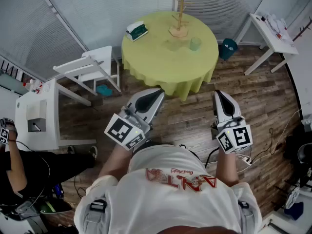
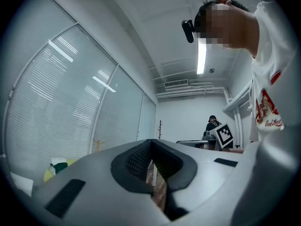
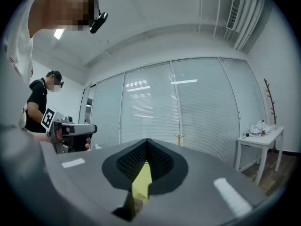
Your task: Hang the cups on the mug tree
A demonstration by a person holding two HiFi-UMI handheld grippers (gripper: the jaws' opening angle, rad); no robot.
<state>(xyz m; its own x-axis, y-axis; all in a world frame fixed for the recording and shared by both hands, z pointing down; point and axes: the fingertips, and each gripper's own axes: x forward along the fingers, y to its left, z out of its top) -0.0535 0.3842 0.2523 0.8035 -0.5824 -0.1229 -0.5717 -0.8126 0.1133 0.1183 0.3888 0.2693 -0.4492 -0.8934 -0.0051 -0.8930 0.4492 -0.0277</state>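
Note:
A wooden mug tree [image 1: 179,21] stands at the far side of a round table with a yellow-green cloth [image 1: 146,57]. Two pale green cups [image 1: 195,44] [image 1: 172,45] sit on the cloth just in front of the tree. I stand on the wood floor, well short of the table. My left gripper [image 1: 159,91] and my right gripper [image 1: 217,93] are held level before me, both pointing toward the table. Each is shut with nothing between its pads. In the right gripper view the gripper [image 3: 146,142] shows its tips meeting, with the mug tree [image 3: 178,139] small beyond them. The left gripper [image 2: 151,142] is likewise closed.
A white and green box [image 1: 137,30] lies on the table's left side. A white chair [image 1: 90,67] stands left of the table, a teal bin [image 1: 227,48] and a white side table [image 1: 270,33] to its right. Another person [image 1: 9,155] sits by a white desk [image 1: 36,113] at far left.

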